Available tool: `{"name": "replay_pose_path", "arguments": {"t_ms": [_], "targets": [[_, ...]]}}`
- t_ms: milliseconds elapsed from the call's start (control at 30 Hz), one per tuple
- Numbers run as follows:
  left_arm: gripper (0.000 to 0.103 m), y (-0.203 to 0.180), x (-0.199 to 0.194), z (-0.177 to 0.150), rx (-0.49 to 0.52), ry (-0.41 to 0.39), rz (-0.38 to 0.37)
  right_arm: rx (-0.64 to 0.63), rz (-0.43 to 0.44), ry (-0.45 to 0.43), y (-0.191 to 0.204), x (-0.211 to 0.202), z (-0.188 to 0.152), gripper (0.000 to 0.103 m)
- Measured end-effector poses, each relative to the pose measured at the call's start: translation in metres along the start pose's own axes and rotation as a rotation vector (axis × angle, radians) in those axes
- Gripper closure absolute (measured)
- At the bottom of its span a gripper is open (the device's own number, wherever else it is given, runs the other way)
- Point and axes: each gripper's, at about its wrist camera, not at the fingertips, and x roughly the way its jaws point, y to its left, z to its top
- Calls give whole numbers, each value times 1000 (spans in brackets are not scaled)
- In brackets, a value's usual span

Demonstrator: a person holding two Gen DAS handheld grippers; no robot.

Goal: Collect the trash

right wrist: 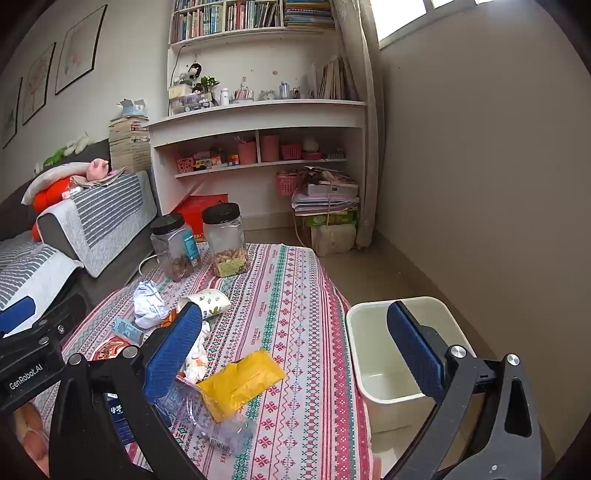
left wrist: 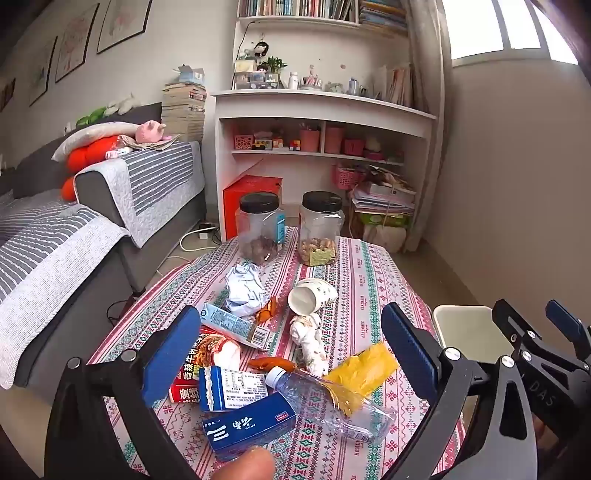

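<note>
Black-framed left gripper [left wrist: 291, 354] and right gripper [right wrist: 295, 354], ribbed blue fingers [right wrist: 413, 350], silver screws.

Daylight pours in from the overexposed white-framed window [left wrist: 495, 26] at the upper right, its panes blown out to plain white in both views. The room is evenly bright, and shadows on the patterned cloth-covered tabletop [right wrist: 295, 295] are soft and faint. Fisheye distortion bends the walls and the white wooden bookshelf [left wrist: 325, 107], with dark vignetting in the corners. Fine detail is slightly soft throughout, and a fingertip at the left view's bottom edge is blurred.
</note>
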Motion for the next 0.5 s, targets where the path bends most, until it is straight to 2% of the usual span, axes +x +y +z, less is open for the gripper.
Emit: {"name": "replay_pose_path", "arguments": {"t_ms": [500], "targets": [[8,2,-5,1,-4,7,1,6,6,16,5,0,-3,7]]}}
